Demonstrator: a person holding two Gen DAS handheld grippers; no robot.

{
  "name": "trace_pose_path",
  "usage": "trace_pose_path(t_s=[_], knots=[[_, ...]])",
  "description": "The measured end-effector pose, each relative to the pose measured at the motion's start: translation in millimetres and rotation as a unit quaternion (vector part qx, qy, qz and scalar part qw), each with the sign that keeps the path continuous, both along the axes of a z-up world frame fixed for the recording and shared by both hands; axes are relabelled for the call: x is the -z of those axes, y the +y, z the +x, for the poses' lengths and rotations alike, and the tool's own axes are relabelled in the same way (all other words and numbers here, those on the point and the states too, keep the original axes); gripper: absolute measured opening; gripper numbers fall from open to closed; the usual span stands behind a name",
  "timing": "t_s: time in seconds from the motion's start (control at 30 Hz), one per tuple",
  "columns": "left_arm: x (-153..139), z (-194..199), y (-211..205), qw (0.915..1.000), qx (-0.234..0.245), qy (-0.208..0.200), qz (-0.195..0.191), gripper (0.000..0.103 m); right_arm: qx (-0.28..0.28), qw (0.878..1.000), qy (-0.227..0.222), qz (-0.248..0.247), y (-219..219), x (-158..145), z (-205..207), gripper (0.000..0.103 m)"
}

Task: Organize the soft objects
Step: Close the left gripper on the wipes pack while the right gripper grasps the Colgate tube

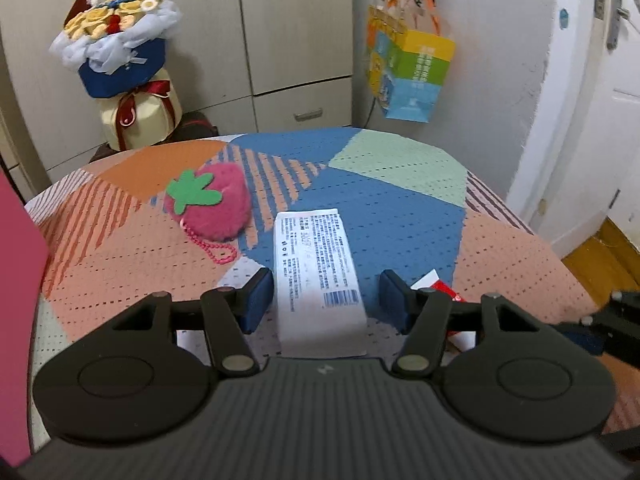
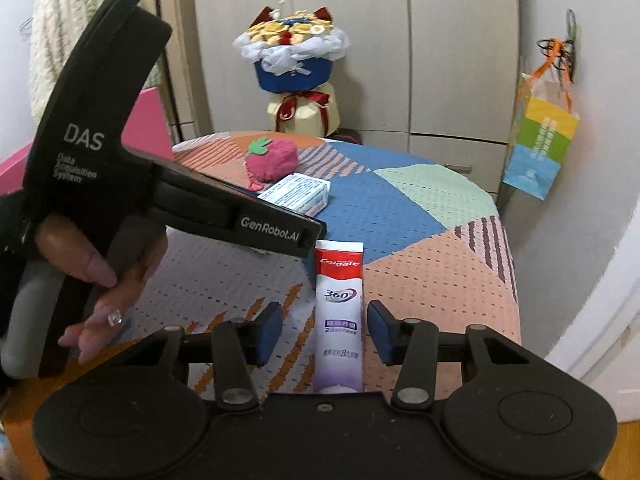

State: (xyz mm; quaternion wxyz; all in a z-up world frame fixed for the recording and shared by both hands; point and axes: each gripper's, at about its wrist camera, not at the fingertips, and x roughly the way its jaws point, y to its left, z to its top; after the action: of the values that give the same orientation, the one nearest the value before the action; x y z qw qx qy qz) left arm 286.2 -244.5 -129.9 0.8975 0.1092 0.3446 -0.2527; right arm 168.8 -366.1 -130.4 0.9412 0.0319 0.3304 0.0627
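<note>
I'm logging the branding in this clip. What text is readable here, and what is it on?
"Colgate": toothpaste tube
"360°": same tube
"8": lower on the tube; the characters around it are unreadable
"DAS" and "Data Acquisition System": left gripper body
"GenRobot.AI": its side
White tissue pack: print and barcode too small
Hanging paper bag: characters blurred

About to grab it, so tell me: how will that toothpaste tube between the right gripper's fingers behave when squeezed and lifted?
The toothpaste tube looks soft-walled, so it will probably dent. Its glossy skin may slip. Lying flat on the tablecloth, it seems unlikely to roll.
</note>
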Motion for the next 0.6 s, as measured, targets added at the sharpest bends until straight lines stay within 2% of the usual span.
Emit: trace_pose_path(t_s=[0.03,0.07,0.2,0.4,0.6], knots=[[-0.9,0.1,-0.1,1.0000,-0.007,-0.002,0.004,0.041,0.010,1.000,-0.002,-0.001,0.3,-0.2,-0.6,0.044],[-1.9,-0.1,0.5,0.9999,-0.007,-0.003,0.007,0.039,0.020,1.000,-0.004,-0.002,0.0,-0.3,-1.0,0.028],[-5.9,-0.4,8.7,0.9998,-0.016,0.011,-0.011,0.038,0.054,0.998,-0.007,0.033,-5.8,-1.4,-3.2,0.028],[-18.0,-19.7,31.1,0.9989,-0.019,0.026,-0.033,0.038,0.083,0.995,-0.014,0.047,-1.6,-1.5,-11.8,0.028],[-31.2,-49.2,57.3,0.9980,-0.027,0.015,-0.056,0.038,0.091,0.994,-0.016,0.054,1.0,-4.3,-25.8,0.028]])
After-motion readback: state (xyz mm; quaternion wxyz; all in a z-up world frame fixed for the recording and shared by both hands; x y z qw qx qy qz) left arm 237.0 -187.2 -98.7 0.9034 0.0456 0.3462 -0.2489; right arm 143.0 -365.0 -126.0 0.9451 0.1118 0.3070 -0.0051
